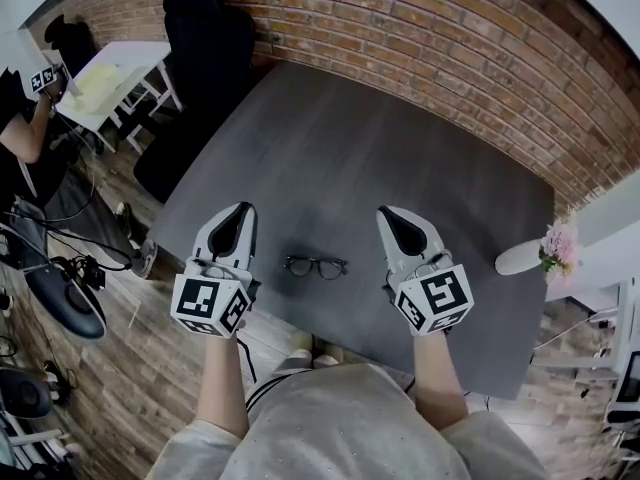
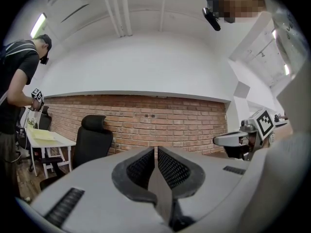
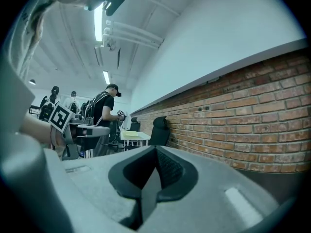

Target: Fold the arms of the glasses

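Note:
A pair of black-framed glasses (image 1: 316, 266) lies on the dark grey table (image 1: 330, 148), near its front edge, lenses facing me. My left gripper (image 1: 241, 212) hovers to the left of the glasses and my right gripper (image 1: 388, 213) to their right, both held level above the table and apart from the glasses. Each has its jaws pressed together with nothing between them, as the left gripper view (image 2: 156, 152) and the right gripper view (image 3: 155, 152) show. The glasses do not appear in either gripper view.
A red brick wall (image 1: 400, 28) runs behind the table. A black office chair (image 1: 205, 58) stands at the table's far left corner. A white vase with pink flowers (image 1: 535, 255) sits at the right edge. A person (image 1: 25, 128) works at a white desk (image 1: 105, 83) on the left.

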Available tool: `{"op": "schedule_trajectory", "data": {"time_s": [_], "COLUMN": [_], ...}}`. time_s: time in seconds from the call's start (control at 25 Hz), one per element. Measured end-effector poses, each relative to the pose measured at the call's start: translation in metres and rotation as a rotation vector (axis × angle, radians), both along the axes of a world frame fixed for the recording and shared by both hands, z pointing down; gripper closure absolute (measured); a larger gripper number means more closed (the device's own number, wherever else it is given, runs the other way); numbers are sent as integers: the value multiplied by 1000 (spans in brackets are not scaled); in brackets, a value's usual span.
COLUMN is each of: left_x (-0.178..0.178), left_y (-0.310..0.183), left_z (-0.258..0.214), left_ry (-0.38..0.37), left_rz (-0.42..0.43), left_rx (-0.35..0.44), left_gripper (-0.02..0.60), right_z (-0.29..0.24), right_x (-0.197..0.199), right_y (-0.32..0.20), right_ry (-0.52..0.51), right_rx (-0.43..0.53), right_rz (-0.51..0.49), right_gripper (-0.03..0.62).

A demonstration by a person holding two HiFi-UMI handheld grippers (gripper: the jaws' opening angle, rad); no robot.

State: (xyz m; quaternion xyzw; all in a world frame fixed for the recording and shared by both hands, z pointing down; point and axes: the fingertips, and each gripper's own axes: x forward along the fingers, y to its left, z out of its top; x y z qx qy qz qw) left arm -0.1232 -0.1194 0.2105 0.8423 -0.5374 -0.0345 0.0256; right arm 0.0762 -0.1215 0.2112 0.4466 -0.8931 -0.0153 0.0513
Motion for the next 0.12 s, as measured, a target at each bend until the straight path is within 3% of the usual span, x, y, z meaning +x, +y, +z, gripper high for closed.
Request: {"op": "schedule_trajectory", "data": {"time_s": [0.12], "left_x": [1], "left_y": [0], "left_z": [4], "left_ry": [-1], "left_rz": [-1], "left_rx": [-5], "left_gripper": [562], "right_z": [4], "right_x": [1], "right_y": [1], "right_ry": [-1], "right_rx": [-7], "right_rz": [-2], "right_gripper": [595]}}
